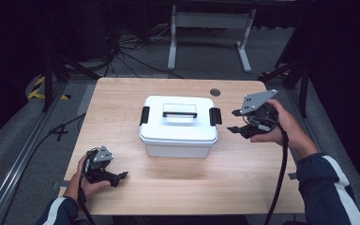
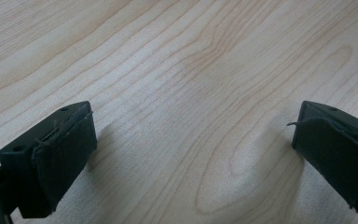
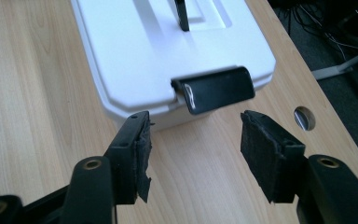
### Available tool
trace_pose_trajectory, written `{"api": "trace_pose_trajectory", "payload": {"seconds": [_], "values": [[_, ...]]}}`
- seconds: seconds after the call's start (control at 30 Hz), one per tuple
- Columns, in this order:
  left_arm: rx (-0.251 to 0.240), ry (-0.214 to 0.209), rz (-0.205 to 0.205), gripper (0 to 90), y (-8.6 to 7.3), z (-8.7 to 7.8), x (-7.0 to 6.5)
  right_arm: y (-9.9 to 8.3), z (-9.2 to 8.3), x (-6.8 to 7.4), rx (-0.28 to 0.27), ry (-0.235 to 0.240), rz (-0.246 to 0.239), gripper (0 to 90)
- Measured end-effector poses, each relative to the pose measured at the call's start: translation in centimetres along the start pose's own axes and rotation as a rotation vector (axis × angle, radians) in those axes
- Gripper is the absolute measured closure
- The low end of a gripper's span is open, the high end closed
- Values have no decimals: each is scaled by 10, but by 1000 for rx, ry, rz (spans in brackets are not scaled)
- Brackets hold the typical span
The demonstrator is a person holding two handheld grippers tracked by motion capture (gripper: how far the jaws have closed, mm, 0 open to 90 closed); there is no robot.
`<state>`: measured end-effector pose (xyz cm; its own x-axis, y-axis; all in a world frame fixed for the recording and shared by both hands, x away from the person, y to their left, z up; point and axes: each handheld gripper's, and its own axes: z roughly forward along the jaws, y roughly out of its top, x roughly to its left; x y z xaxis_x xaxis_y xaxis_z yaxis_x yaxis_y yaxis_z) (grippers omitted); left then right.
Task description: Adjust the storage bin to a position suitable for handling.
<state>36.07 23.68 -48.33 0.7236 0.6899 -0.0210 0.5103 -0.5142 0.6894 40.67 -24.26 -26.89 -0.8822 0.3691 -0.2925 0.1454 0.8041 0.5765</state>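
Box (image 1: pixel 178 126): hard, smooth, likely light; best held by clip (image 3: pixel 216 88). Right tool (image 3: pixel 193 149) released, left tool (image 2: pixel 191 154) released over bench (image 2: pixel 191 70).

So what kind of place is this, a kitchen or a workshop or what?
Probably a lab or recording studio, not a home: a lone wooden table inside a metal frame, black drapes around it, loose cables on grey floor, and just a white box as a prop.

No legible text, label or number anywhere.
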Motion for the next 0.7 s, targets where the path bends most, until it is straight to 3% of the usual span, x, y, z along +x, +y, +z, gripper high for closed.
{"api": "trace_pose_trajectory", "payload": {"seconds": [0.7], "values": [[-1, 2, 4, 2, 0, 0, 0, 63, 33, -4, 65, 50, -134, 444]]}}
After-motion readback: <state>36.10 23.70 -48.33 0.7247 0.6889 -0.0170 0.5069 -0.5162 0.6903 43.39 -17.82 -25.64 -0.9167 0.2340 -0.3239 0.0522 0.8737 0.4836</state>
